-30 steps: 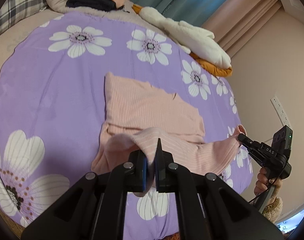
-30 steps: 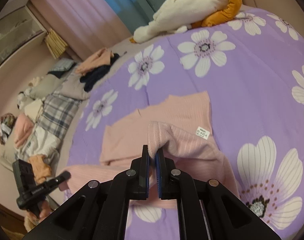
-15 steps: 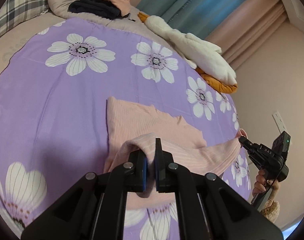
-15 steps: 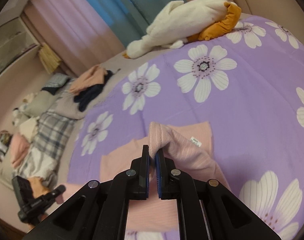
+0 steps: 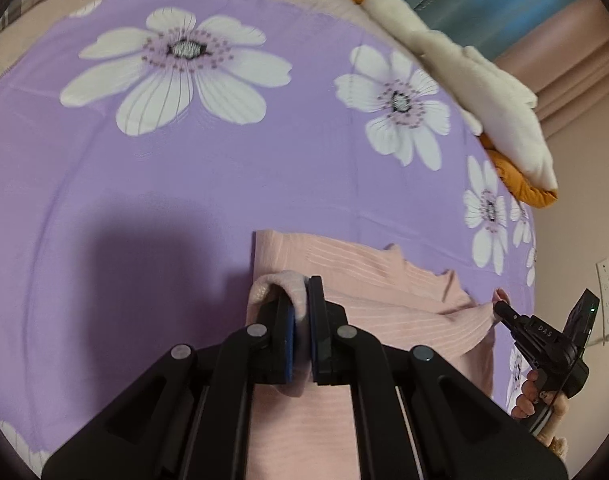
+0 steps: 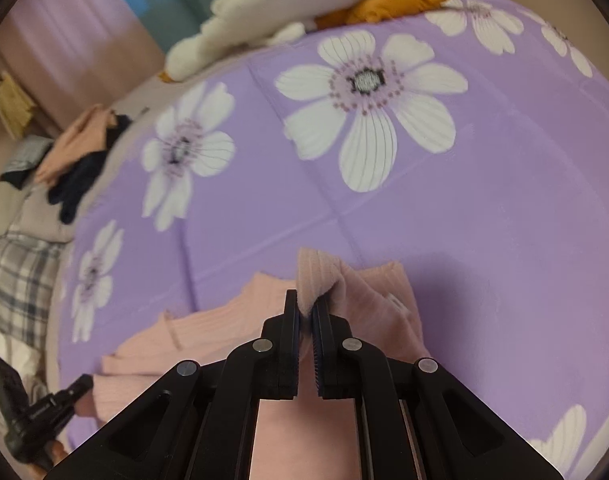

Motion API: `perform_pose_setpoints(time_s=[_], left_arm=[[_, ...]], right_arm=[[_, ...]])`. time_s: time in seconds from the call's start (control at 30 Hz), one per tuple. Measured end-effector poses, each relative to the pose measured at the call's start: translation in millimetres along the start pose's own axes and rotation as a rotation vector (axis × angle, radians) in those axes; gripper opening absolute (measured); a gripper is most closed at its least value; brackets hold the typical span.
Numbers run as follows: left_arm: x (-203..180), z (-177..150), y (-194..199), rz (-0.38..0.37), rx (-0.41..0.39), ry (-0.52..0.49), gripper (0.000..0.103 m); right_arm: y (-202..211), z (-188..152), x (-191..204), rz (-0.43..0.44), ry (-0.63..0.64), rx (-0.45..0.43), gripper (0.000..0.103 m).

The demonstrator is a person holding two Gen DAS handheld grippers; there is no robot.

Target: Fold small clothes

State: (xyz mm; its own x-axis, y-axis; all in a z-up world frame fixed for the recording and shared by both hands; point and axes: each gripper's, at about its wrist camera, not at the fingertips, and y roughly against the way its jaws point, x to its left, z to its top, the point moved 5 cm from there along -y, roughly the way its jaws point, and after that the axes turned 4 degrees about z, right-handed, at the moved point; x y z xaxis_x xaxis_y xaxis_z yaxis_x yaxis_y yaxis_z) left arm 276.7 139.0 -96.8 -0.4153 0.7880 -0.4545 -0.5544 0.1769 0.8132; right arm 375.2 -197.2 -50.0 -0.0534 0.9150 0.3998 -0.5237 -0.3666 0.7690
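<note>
Pink garment (image 5: 384, 292) | both grippers, left (image 5: 300, 316) and right (image 6: 306, 312), fingers closed on its hem corners, above the bed (image 5: 184, 184) | risk: uneven lowering gives a crooked fold.

garment: pink ribbed knit top (image 5: 384, 300), small, soft, with fine pale stripes
state: partly folded, one layer carried over the layer beneath
pose: two corners of the upper layer lifted and bunched; the fabric between them sags in a shallow fold
lower layer: flat, its far edge straight, a small notch at the neckline
label: small white tag (image 6: 396, 302) near the right edge
place: on the purple bedspread (image 5: 224, 184) with white flowers
</note>
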Motion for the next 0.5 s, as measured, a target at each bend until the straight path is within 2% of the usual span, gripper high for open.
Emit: perform_pose_setpoints(time_s=[0.07,0.2,0.37,0.4,0.5], left_arm=[[4,3,-8,-0.006,0.016,0.018,0.004],[11,14,-23,-0.065,0.077,0.115,0.004],[5,29,-26,-0.090,0.088,0.155,0.006],[3,31,-24,-0.095,0.086,0.157,0.010],[0,38,-19,-0.110,0.051,0.175,0.030]], right_arm=[[-11,1,-6,-0.008,-0.023,0.016,0.007],[-32,5,-18,0.008,-0.092,0.067,0.008],[-35,11,-29,0.063,-0.179,0.092,0.008],[-33,13,-30,0.072,-0.188,0.088,0.008],[-24,21,-31,0.097,-0.191,0.060,0.008]])
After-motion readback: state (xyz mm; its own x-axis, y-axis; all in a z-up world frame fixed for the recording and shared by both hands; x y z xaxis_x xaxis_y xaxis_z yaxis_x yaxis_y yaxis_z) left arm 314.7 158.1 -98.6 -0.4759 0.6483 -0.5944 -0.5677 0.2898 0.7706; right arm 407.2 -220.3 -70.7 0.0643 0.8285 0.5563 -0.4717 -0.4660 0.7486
